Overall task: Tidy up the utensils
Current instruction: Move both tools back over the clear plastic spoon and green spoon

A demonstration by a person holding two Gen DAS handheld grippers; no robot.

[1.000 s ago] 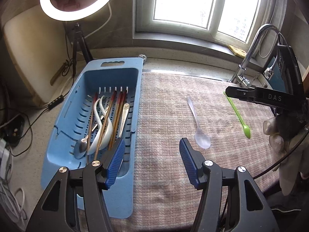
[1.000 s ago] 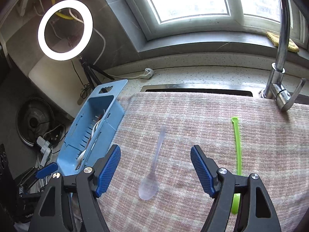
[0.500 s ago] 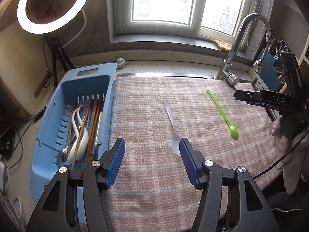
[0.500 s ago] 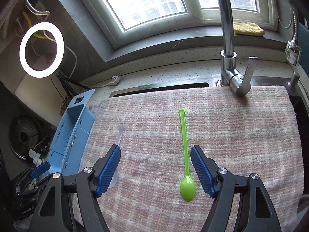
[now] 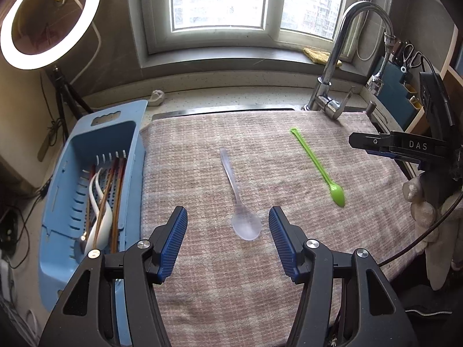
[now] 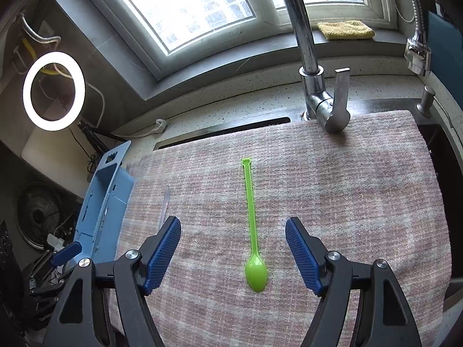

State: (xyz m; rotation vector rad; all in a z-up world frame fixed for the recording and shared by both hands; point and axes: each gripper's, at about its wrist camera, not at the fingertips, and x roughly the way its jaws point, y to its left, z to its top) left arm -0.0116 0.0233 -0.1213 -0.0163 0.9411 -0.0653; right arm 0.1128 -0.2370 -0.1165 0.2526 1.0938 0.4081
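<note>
Now, left gripper point(image 5: 228, 241): your blue ribbed pads stand spread and empty above the towel, with the bowl of the clear plastic spoon point(image 5: 238, 199) lying between them and nearer the right-hand pad.
Right gripper point(image 6: 233, 256): spread as well, holding nothing; the bright green long-handled plastic spoon point(image 6: 253, 231) lies lengthwise in the gap, bowl toward you.
Clear spoon's place: mid-towel, handle pointing toward the towel's far edge, well apart from the green one.
Green spoon's place: toward the towel's right side, its squared handle end aimed at the chrome tap point(image 6: 315, 86).
Carrier: the pink checked towel point(image 5: 275, 144) spread flat over the sink.
Destination, as I judge it: the blue slotted plastic basket point(image 5: 69, 202) along the towel's left edge, already holding chopsticks and white spoons.
Doing it well: both spoons lie flat on soft cloth, so come down low, centre each thin handle between the pads rather than the bowl, and press lightly into the towel before you pinch.
Risk: the clear spoon is hard to see and may skid.
</note>
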